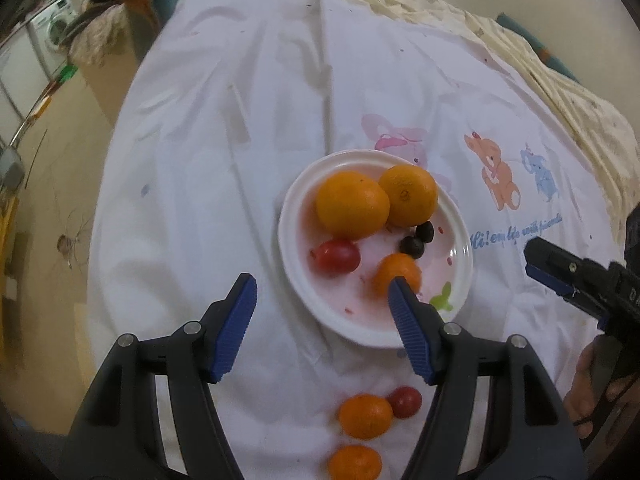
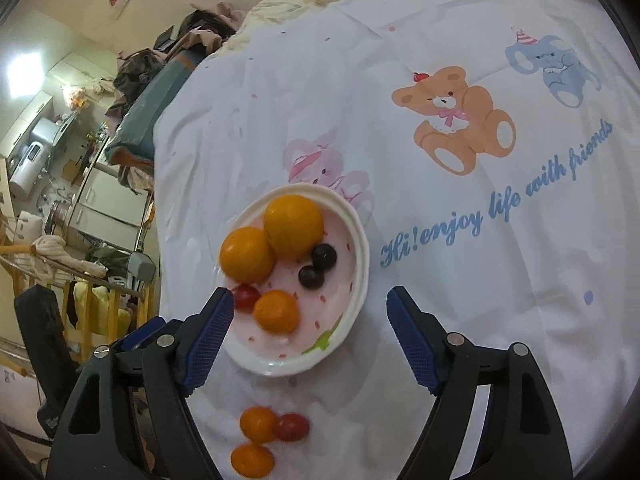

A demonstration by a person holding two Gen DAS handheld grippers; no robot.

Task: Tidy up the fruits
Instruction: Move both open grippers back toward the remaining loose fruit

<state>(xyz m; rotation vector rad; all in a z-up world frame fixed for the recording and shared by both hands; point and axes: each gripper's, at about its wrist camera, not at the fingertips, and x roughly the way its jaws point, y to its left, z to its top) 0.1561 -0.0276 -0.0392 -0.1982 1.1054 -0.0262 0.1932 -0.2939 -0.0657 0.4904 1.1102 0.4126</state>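
A white plate on the bedsheet holds two large oranges, a small orange, a cherry tomato and two dark berries. Two small oranges and a second cherry tomato lie loose on the sheet in front of the plate. My left gripper hangs open over the plate's near edge with nothing between its pads. In the right wrist view my right gripper stands wide open above the plate, holding nothing; the loose oranges lie below it.
The white sheet with printed cartoon animals covers a bed; a crumpled yellow blanket lies at its far side. The bed's left edge drops to a cluttered floor with a washing machine. A hand holds the right gripper.
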